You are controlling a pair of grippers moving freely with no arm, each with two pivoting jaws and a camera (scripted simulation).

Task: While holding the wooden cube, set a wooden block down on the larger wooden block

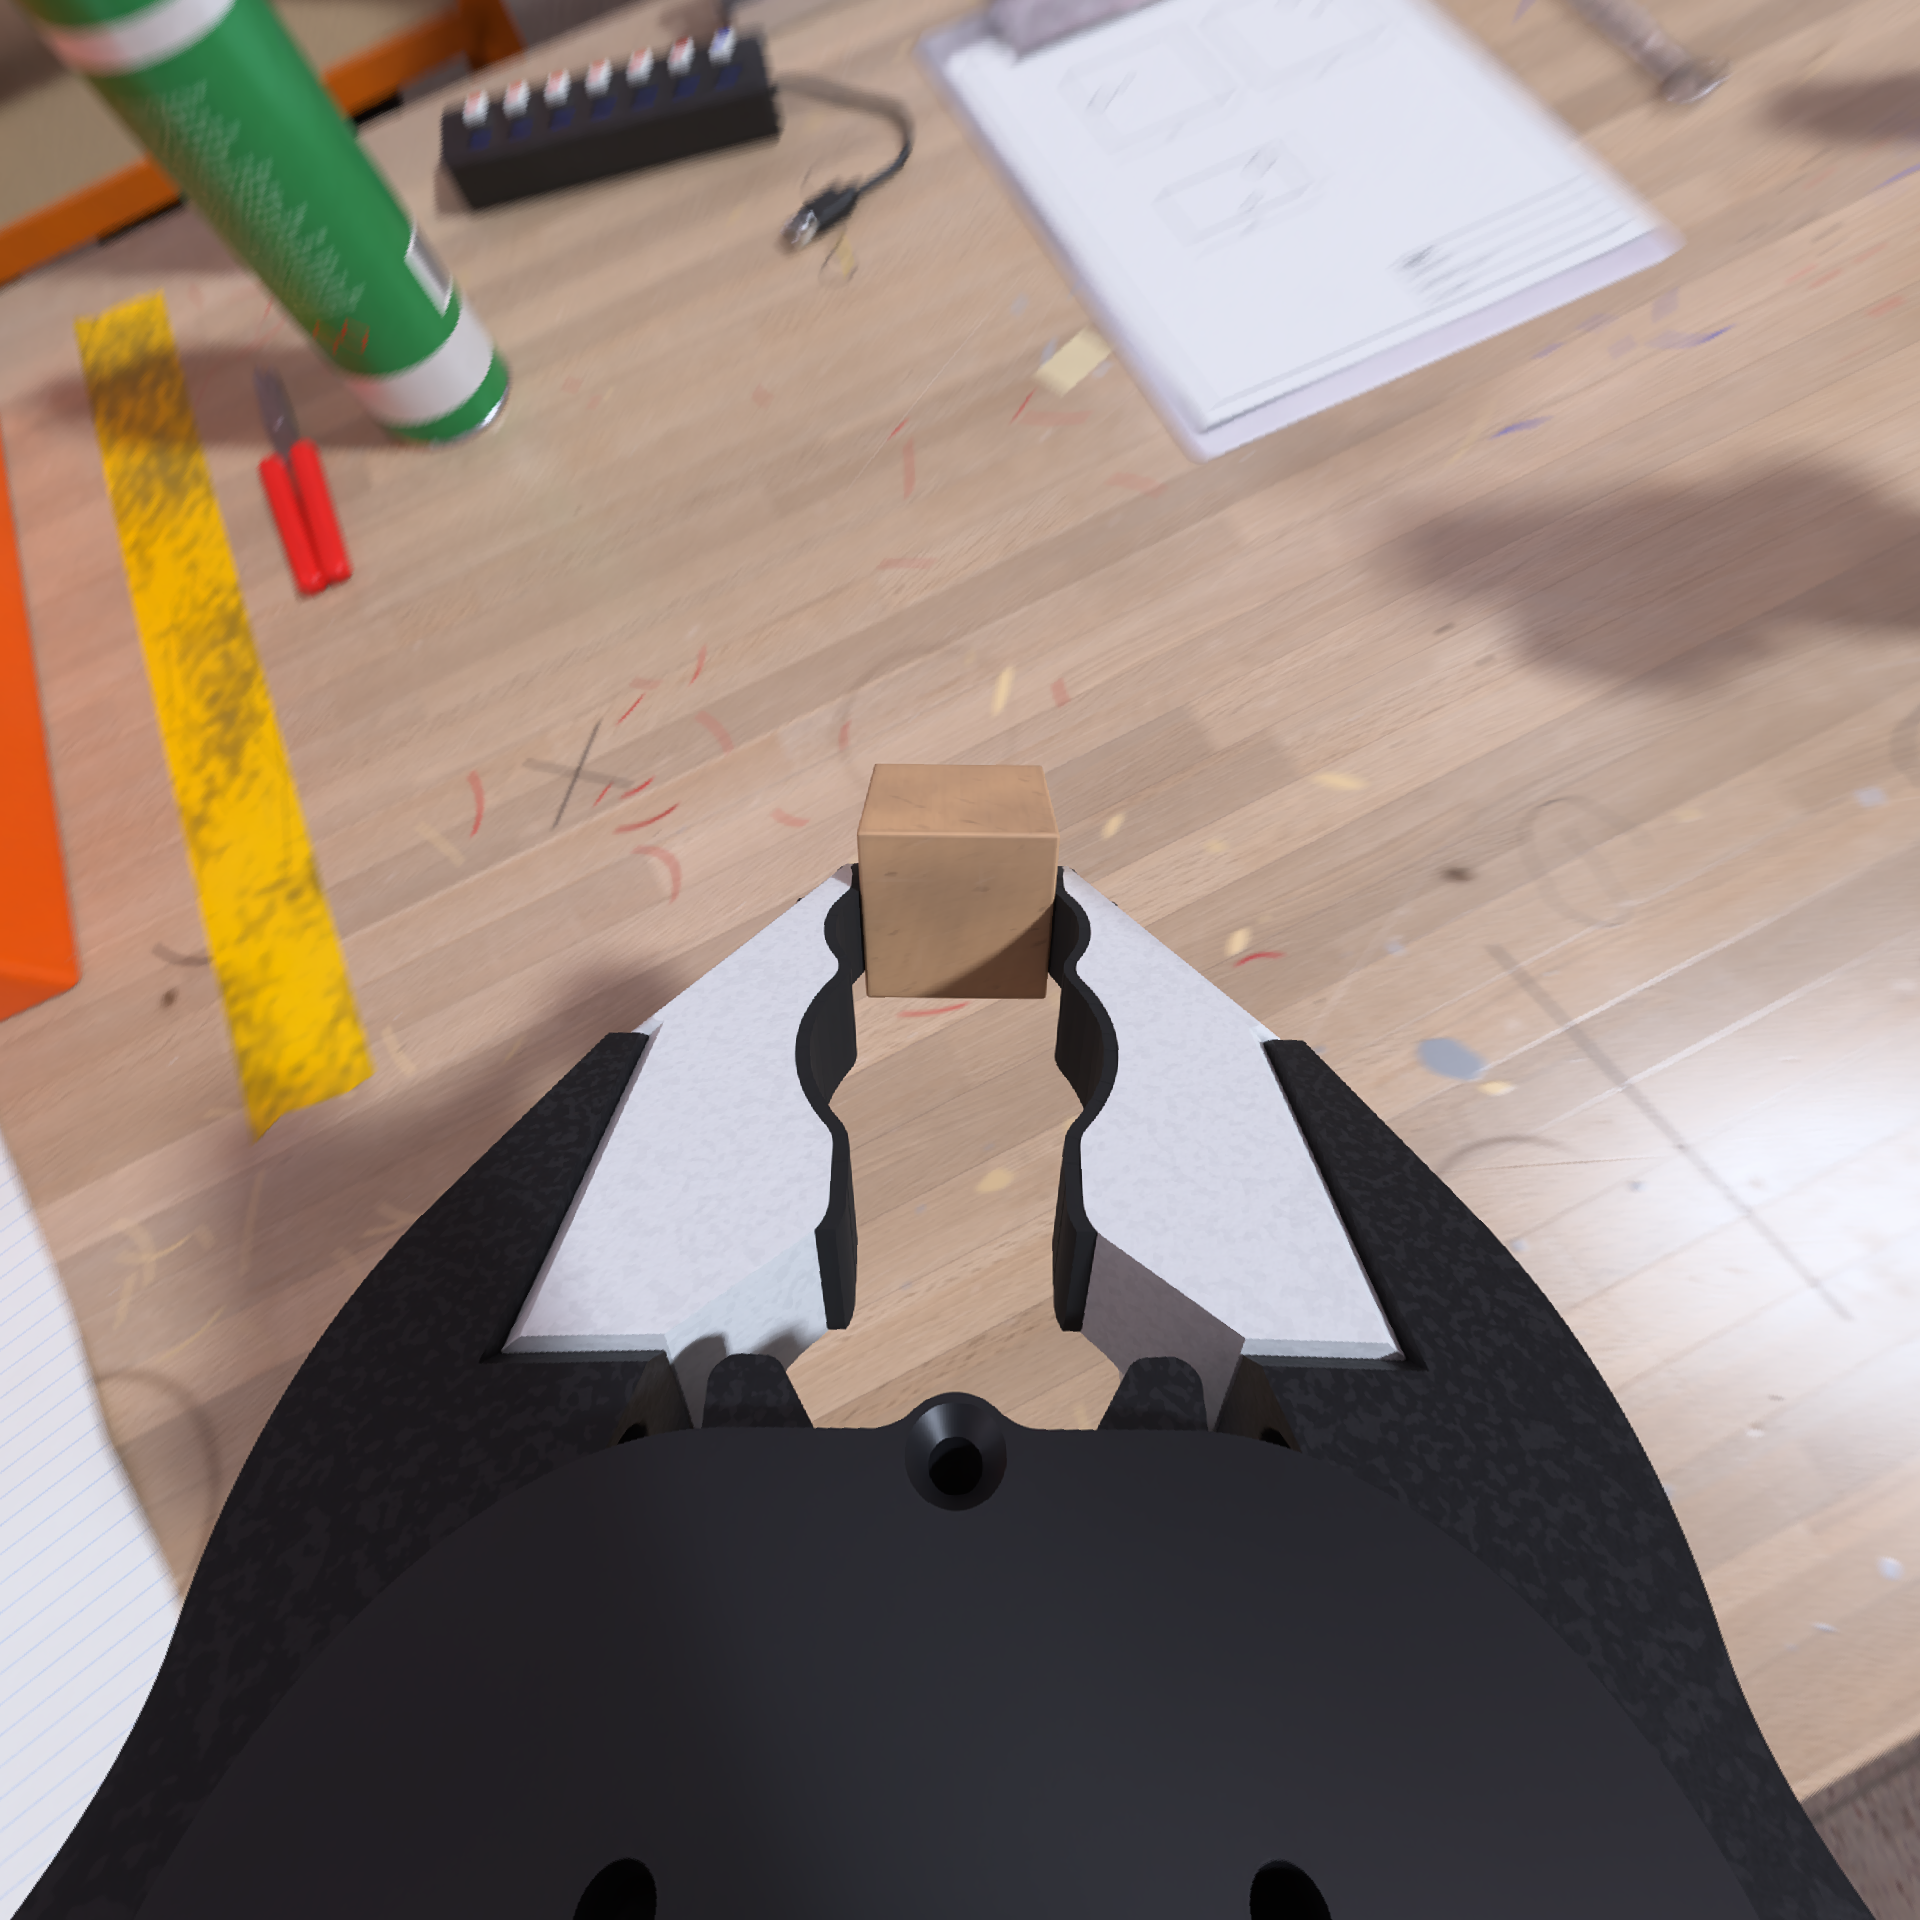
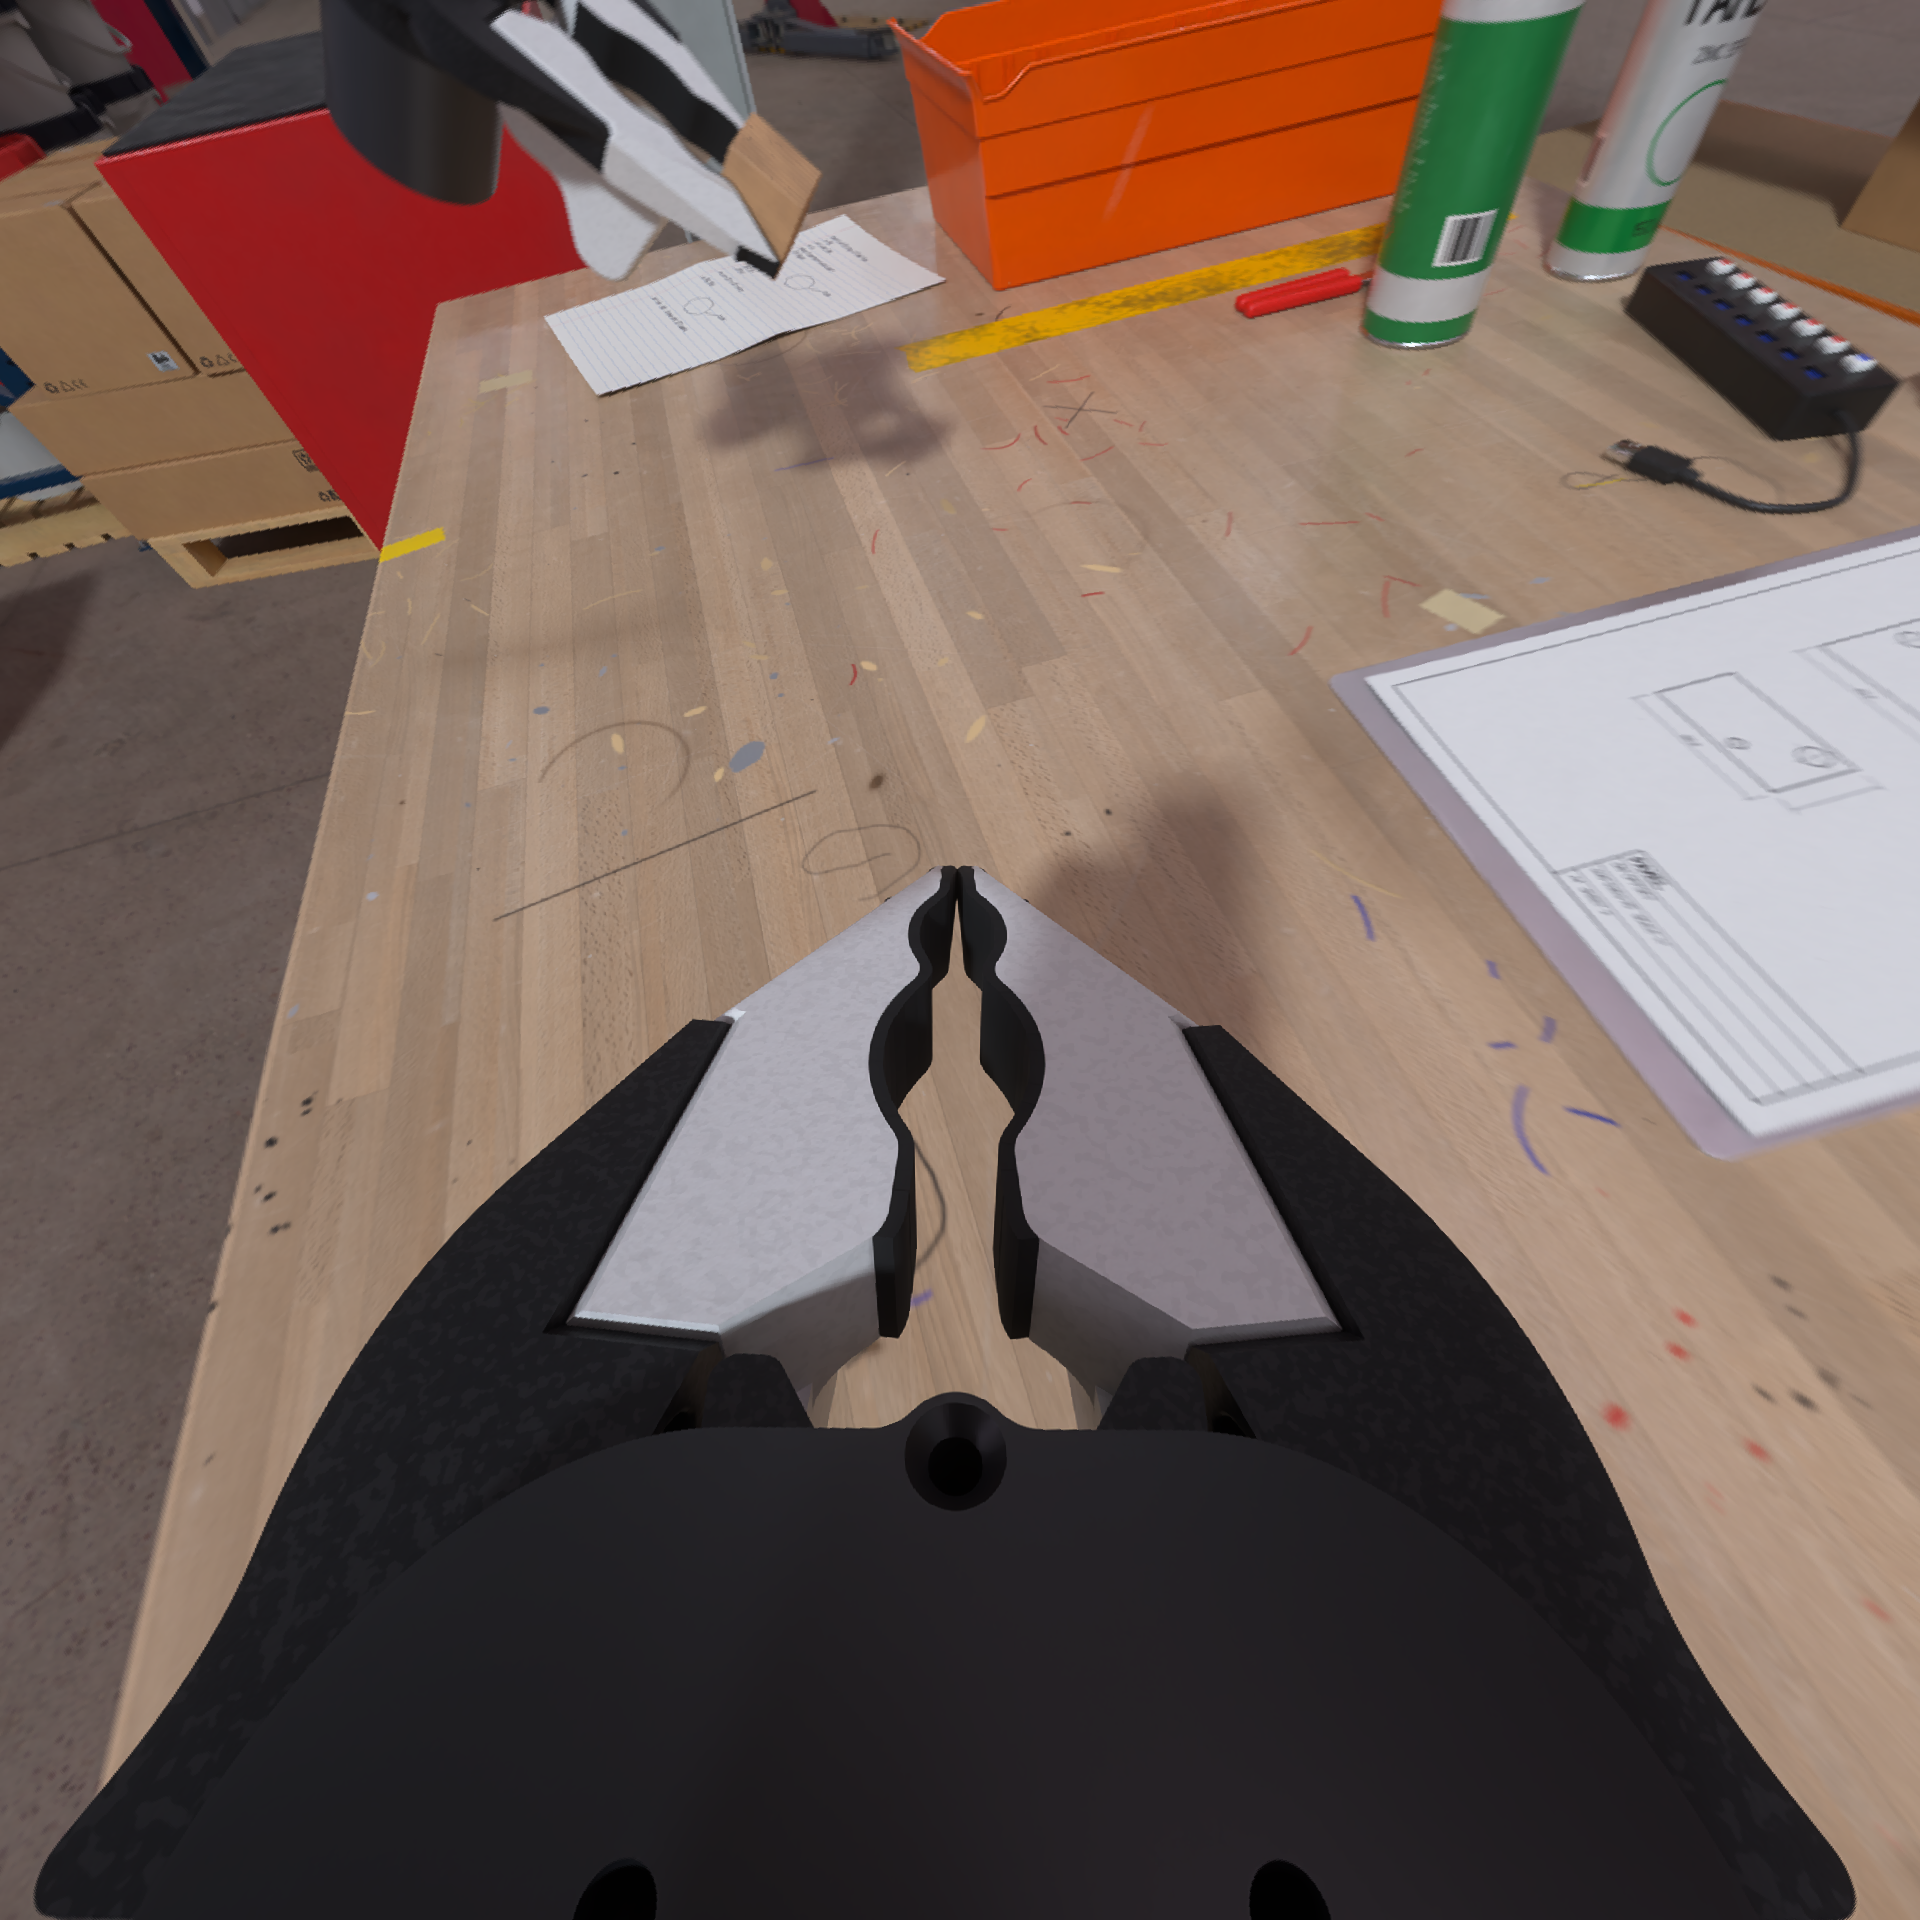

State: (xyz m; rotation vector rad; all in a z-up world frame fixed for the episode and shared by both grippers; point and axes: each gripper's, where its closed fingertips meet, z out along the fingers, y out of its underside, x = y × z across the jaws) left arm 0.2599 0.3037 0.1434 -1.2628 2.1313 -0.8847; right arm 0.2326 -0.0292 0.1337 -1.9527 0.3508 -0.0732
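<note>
The left gripper [image 1: 957,914] holds the wooden cube [image 1: 956,883] at the centre of the left wrist view, its jaws clamped on the cube's two opposite side faces right at the fingertips. The cube hangs clear above the table [image 1: 1143,644], and its top and near faces are plain to see. In the right wrist view the same gripper [image 2: 769,223] shows in the upper left of the frame with the cube [image 2: 771,185] pinched at its tip, high over a lined sheet of paper [image 2: 727,307].

The right gripper [image 2: 956,878] sits at the centre of its own view, low over bare table boards, with its jaws together and nothing between them.

No second wooden block and no larger wooden block shows in either view, so where they lie cannot be told from here.

As for handling, the cube looks like solid, smooth wood: stiff, light and not fragile. Its flat parallel faces suit a two-finger pinch, but the smooth finish and the shallow grip at the very tips suggest it could twist or slip if jolted. The blocks are likely similar, best taken across two opposite flat sides near the middle, leaving the underside free to set down flat.

Around the table stand a green tube [image 1: 281,197], a black switch strip [image 1: 608,120], a clipboard with a drawing [image 1: 1299,197], a strip of yellow tape [image 1: 208,686], red-handled cutters [image 1: 303,509] and an orange bin [image 2: 1153,135].
</note>
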